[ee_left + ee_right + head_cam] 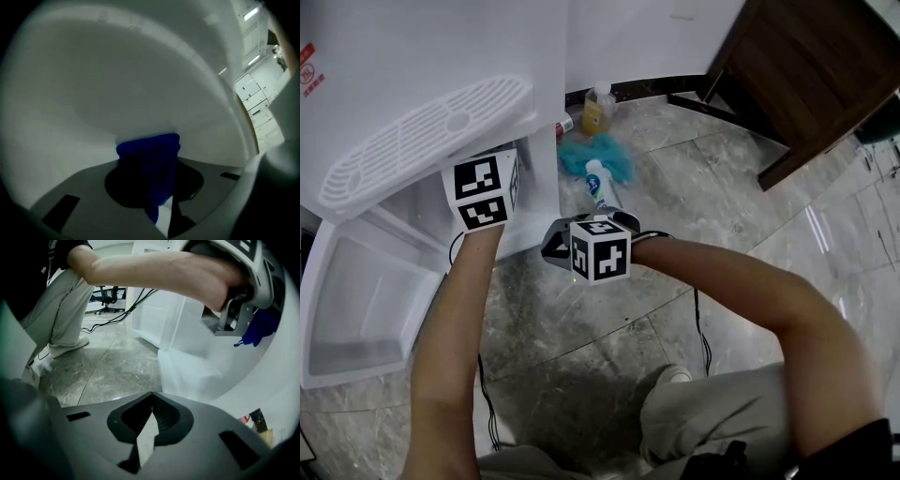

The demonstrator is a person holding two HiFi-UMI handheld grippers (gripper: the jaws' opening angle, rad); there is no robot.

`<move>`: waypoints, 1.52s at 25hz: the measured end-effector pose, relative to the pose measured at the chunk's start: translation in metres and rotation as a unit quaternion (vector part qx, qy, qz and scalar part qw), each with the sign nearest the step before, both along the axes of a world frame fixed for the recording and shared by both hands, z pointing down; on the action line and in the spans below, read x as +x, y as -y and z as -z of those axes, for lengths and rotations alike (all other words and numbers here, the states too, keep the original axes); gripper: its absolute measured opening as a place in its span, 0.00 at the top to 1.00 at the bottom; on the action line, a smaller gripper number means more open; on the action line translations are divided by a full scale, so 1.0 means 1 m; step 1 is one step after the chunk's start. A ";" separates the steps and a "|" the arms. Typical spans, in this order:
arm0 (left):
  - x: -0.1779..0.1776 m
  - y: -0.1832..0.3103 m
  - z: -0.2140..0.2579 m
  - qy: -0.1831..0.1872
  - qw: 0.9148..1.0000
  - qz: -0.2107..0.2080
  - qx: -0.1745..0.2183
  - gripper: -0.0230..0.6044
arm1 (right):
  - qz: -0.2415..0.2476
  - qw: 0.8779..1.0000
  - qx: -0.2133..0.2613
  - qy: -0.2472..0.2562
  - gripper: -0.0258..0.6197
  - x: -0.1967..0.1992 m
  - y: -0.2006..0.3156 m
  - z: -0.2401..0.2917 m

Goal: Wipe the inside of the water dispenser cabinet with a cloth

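Grips blue cloth (149,159) in left gripper (239,317) fingers, bunched between them. Presses cloth against white inner wall of cabinet (93,93), high in the open compartment. Holds right gripper (150,398) fingers closed together, empty, outside the cabinet, pointing down over the floor (581,347) near a bottle (600,186).

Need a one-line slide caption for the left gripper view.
Left gripper, shut on a blue cloth, faces the white inner wall of the water dispenser cabinet.
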State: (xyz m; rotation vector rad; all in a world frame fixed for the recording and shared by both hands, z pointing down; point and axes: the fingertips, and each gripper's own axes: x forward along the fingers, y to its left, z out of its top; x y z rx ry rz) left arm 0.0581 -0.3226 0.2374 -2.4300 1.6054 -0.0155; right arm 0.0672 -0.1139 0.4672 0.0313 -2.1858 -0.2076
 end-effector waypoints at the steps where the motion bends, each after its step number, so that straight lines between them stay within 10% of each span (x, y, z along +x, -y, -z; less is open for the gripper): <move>1: -0.002 0.009 0.001 -0.004 1.000 0.012 -0.004 0.82 | -0.001 1.000 -0.001 0.001 0.96 0.001 -0.002 0.000; 38: -0.007 0.027 0.005 -0.006 0.999 0.038 0.000 0.82 | 0.048 0.998 0.003 -0.038 0.96 0.003 -0.017 -0.020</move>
